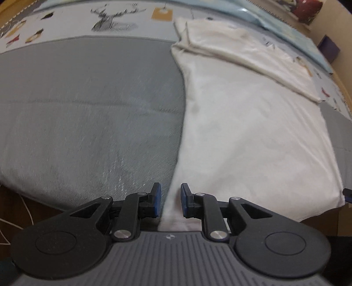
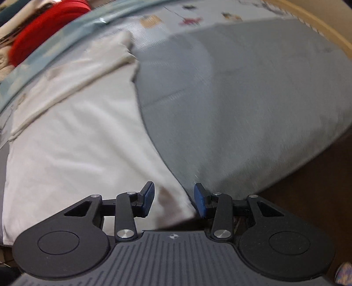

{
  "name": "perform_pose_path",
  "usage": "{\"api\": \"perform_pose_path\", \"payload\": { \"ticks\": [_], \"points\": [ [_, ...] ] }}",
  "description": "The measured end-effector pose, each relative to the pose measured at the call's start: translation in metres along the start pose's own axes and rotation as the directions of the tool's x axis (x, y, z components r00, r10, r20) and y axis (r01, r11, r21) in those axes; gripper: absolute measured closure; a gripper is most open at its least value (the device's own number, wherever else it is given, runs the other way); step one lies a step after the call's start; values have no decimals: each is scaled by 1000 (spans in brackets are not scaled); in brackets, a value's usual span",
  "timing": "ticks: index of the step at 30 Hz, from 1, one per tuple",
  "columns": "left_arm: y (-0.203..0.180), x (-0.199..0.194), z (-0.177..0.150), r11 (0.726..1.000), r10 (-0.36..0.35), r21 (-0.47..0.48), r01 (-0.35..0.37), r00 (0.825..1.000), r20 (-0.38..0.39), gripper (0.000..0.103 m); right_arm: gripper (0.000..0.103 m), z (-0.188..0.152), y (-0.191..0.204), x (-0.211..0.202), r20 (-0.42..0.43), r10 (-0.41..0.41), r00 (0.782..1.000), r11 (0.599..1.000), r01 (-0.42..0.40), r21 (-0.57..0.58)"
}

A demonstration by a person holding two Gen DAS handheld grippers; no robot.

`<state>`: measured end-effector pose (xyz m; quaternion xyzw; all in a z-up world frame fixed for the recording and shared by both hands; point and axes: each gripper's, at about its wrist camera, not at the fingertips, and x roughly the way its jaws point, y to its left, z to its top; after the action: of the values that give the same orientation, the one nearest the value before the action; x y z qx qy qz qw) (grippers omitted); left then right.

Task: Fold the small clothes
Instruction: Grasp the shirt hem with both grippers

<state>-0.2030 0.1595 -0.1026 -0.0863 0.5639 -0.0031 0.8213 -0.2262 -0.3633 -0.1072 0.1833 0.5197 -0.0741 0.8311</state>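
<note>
Garment: the white garment [image 1: 253, 136] is lying spread flat on the grey mat [image 1: 88, 105], which is lying on a patterned bed cover [image 1: 114, 19]; its far part is folded over on itself in a thicker band.
Left gripper: you are holding the left gripper [image 1: 170, 203] pointing steeply down over the near left edge of the garment.
Left fingers: the blue-padded fingers [image 1: 156, 200] are standing a little apart, with a narrow strip of the white cloth running up between them; the pads are not pressing on it.
Right gripper: you are holding the right gripper [image 2: 173, 201] pointing down over the garment's near right corner.
Right fingers: the fingers [image 2: 148, 199] are standing wider apart, with the corner of the cloth lying between them, nearer the right-hand pad; they are not clamping it.
Surroundings: a red cloth [image 2: 44, 28] is lying beyond the cover's far edge.
</note>
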Motion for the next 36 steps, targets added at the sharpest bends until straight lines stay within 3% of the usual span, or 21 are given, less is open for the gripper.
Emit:
{"api": "perform_pose_path", "payload": {
  "ticks": [4,12,13,14,16,17,21,23,28,30,32,36],
  "points": [
    [3,12,-2,1000,8,-7,-8,999,-47,81,61,0,-2,10,-28,-8,1000,1000,8,-2],
    [0,15,-2,1000,15,16,-14,999,-48,81,59,-1,6,18,-42,-33,999,998,31,-60],
    [0,15,-2,1000,14,21,-13,999,-46,84,66,-1,7,17,-42,-27,999,997,24,-71],
    [-1,14,-2,1000,4,24,-3,999,-47,95,75,-2,9,16,-39,-22,999,996,18,-85],
    [-4,14,-2,999,-12,34,13,999,-46,97,93,-5,12,12,-31,-12,999,994,9,-107],
    [-5,11,-2,999,-15,39,17,999,-40,97,97,-4,12,11,-21,-10,1000,994,8,-108],
    [-4,10,-5,999,-18,34,20,998,-58,95,97,-4,7,7,-14,12,1000,998,-13,-66],
    [-4,15,-7,999,-11,37,15,996,-93,94,93,-6,9,12,-39,-9,999,997,6,-81],
    [-5,16,-6,999,-4,45,8,996,-90,94,88,-8,11,17,-57,-31,998,995,25,-94],
    [-6,15,-7,999,-8,52,12,996,-84,96,89,-8,9,16,-55,-25,998,996,20,-84],
    [-8,12,-7,998,-4,66,8,998,-70,97,96,-7,9,13,-42,-21,999,996,17,-85],
    [-13,0,-7,996,-15,85,18,999,-30,97,97,-6,10,1,1,0,1000,997,0,-84]
  ]
}}
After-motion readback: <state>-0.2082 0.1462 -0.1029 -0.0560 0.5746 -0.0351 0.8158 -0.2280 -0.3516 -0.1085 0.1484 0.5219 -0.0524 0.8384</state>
